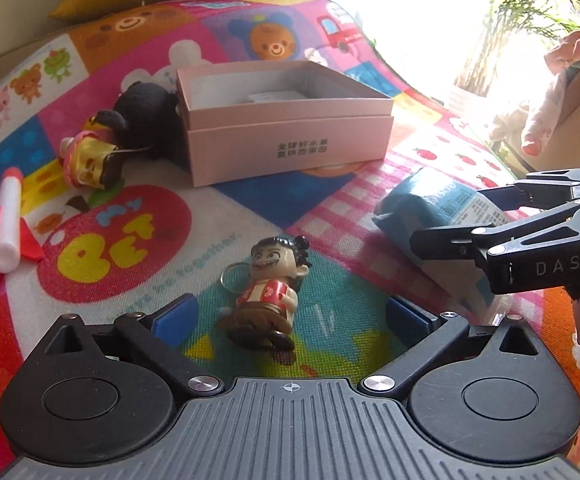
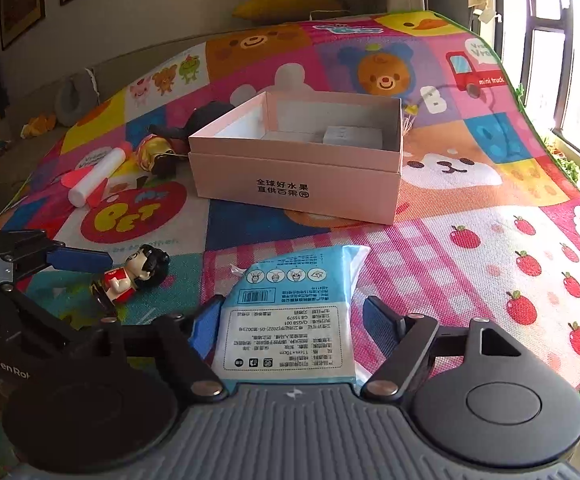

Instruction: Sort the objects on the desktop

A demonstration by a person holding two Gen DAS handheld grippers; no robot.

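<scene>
A small figurine keychain (image 1: 274,280) with black hair and a red top lies on the play mat between the blue pads of my left gripper (image 1: 290,316). That gripper stands wide open, and neither pad touches the figurine. A blue and white tissue pack (image 2: 290,320) lies flat between the pads of my right gripper (image 2: 293,316), with a gap showing on its right side. In the left wrist view the right gripper (image 1: 449,216) straddles the pack (image 1: 429,200) at the right. An open pink box (image 2: 301,168) stands behind them with a small white item inside.
Left of the box (image 1: 290,148) lie a black plush (image 1: 150,112), a yellow-dressed doll (image 1: 90,156) and a white foam rocket (image 1: 8,220) with red fins. The colourful mat (image 2: 489,240) ends at a green edge on the right, by a window.
</scene>
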